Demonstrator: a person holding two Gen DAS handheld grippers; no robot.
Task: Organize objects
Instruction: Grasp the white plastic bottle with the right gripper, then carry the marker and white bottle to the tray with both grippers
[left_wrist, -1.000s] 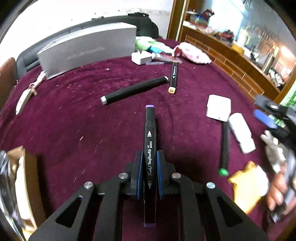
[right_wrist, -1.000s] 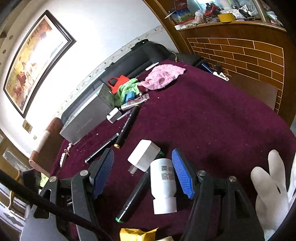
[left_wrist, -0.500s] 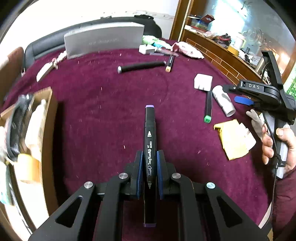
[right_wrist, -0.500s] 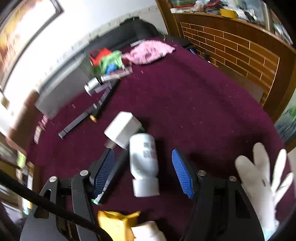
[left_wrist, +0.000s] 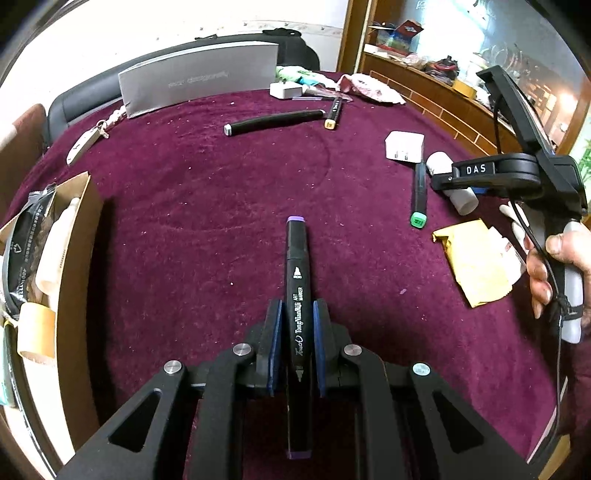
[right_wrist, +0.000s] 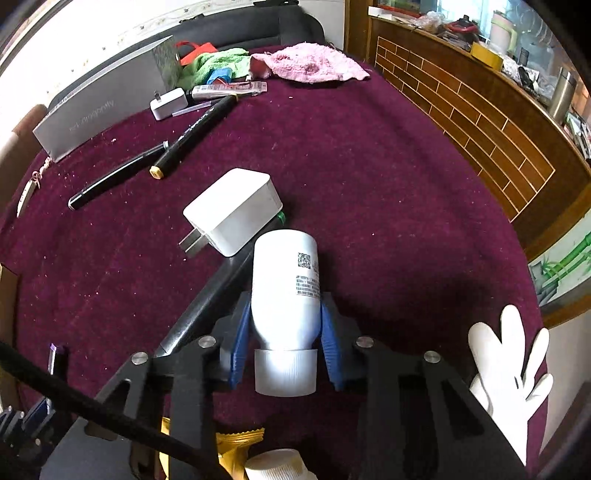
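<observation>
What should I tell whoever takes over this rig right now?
Left gripper: shut on the purple-capped marker, held above the cloth near the cardboard box.
Right gripper: jaws closing around the white bottle, which lies beside the white charger.
Done: box already holds some items.
Left: box the marker and bottle, then the green-capped marker and the yellow packet.

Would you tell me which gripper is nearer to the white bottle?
Right. The right gripper has its closing jaws around the white bottle; the left gripper, holding the purple-capped marker, is well away across the cloth.
</observation>
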